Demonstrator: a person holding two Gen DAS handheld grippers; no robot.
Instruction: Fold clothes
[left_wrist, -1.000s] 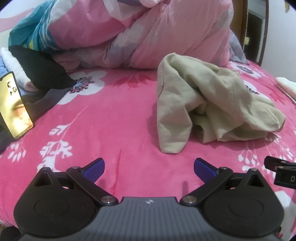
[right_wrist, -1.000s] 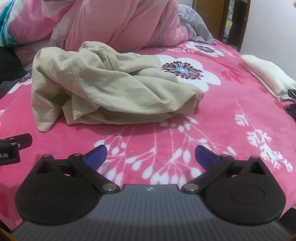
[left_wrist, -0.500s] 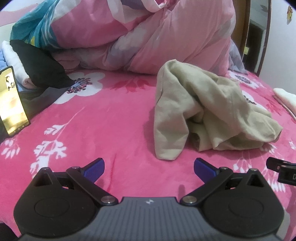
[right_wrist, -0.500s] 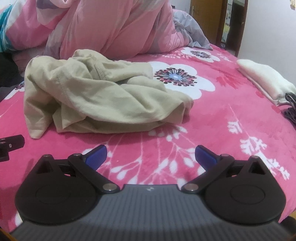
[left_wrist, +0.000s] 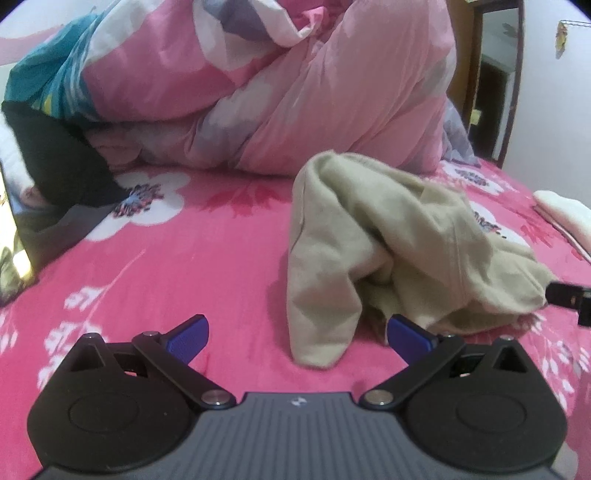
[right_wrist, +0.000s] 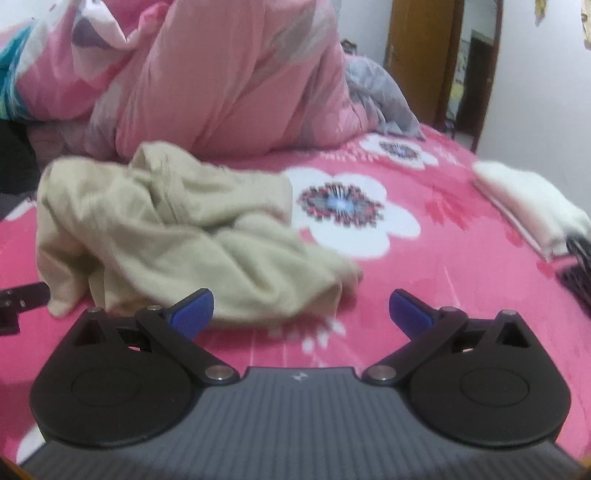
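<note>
A crumpled beige garment (left_wrist: 399, 236) lies in a heap on the pink flowered bedspread (left_wrist: 207, 266). My left gripper (left_wrist: 297, 338) is open, low over the bed, and the garment's near left corner hangs down between its blue fingertips without touching them. In the right wrist view the same beige garment (right_wrist: 184, 236) fills the left half. My right gripper (right_wrist: 301, 312) is open at the garment's near right edge, its left fingertip (right_wrist: 194, 314) in front of the cloth. Nothing is held.
A big pink quilt (left_wrist: 295, 85) is piled at the back of the bed. A black cloth (left_wrist: 62, 162) and a phone (left_wrist: 14, 229) lie at the left. A folded white towel (right_wrist: 532, 206) and a dark object (right_wrist: 576, 273) sit at the right edge.
Both grippers have moved forward and lower toward the beige garment, which now looks larger and reaches their fingertips. Both stayed open. The garment itself has not moved.
</note>
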